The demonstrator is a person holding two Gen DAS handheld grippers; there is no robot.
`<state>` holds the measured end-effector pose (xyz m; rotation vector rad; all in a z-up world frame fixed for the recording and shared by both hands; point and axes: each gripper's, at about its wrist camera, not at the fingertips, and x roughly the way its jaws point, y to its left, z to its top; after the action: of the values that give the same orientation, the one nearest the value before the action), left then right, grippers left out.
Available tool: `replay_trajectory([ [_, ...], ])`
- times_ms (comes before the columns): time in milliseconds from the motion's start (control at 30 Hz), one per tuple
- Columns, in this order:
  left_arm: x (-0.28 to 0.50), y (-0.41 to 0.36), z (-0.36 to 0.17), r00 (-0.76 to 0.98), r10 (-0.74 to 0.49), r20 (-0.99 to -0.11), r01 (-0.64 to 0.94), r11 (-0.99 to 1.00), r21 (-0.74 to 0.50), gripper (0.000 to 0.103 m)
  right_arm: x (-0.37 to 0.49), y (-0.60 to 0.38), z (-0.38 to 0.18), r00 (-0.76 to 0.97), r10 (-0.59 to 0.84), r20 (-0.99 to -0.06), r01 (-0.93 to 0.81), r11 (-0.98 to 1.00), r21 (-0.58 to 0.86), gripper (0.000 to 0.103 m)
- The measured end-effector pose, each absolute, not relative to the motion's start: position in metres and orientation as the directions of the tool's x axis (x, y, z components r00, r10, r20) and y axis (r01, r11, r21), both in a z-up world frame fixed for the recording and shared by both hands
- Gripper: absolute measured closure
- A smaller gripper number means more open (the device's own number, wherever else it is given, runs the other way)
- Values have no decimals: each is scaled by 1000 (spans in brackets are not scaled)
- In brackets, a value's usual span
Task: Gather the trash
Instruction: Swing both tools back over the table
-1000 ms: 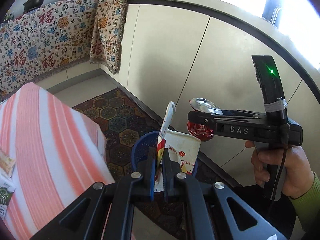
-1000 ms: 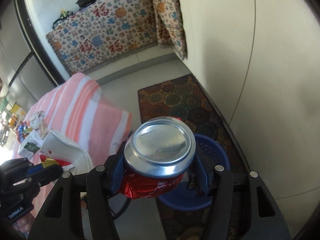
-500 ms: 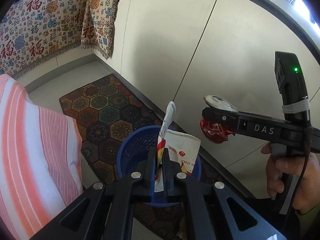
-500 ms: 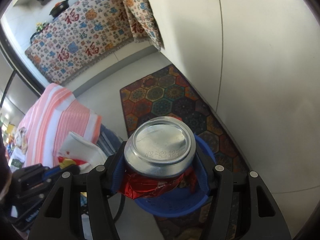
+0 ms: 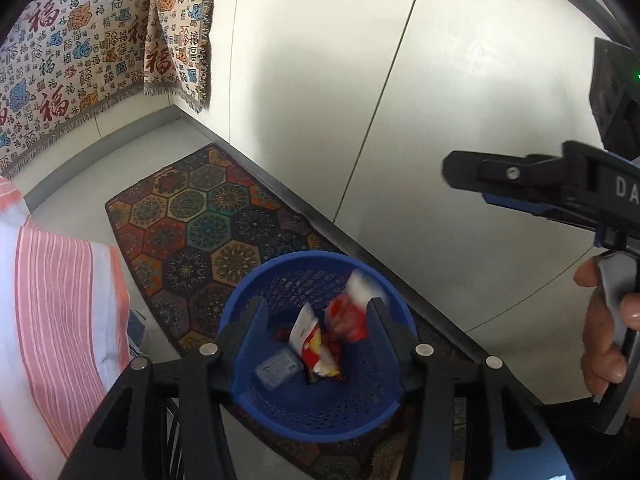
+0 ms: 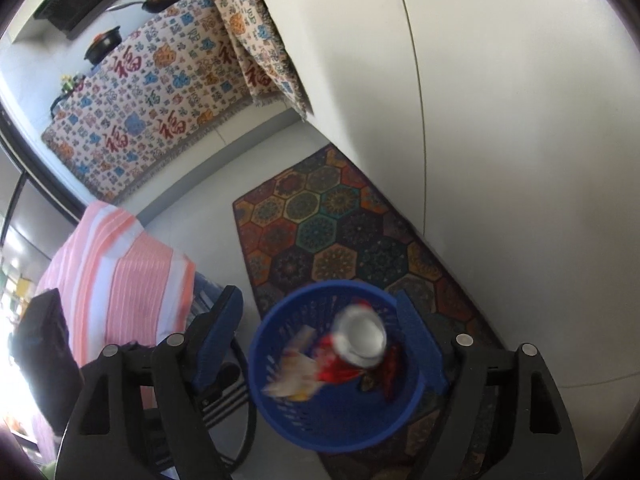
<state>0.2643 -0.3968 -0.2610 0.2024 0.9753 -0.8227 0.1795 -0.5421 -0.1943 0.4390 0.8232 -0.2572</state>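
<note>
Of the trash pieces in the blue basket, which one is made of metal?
The crushed red can, with its round silver end facing up. The other pieces in the blue basket are a white and red wrapper and a small clear packet.

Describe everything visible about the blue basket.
The basket is round, blue plastic, with perforated walls and a smooth rim. It stands upright on the patterned rug by the white cabinet. Inside lie a clear small box and a wrapper; a crushed red can shows blurred above them.
</note>
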Motion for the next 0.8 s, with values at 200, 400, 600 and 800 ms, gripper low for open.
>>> replay_trajectory([
  [200,255,-371,-234,312,-548,-776,676,702,-225,51,177,-532,-183,680,-89,-728,369,899,235,18],
  [400,221,-314,-201,350,-556,-754,687,700,-198,50,180,-498,-173,706,-97,-702,321,927,195,16],
  [600,183,-224,-188,392,-535,-748,671,723,-166,49,185,-411,-167,730,-33,-683,144,984,106,15],
  [800,154,-113,-195,462,-448,-765,585,803,-116,49,186,-288,-173,730,119,-673,-97,993,70,14],
])
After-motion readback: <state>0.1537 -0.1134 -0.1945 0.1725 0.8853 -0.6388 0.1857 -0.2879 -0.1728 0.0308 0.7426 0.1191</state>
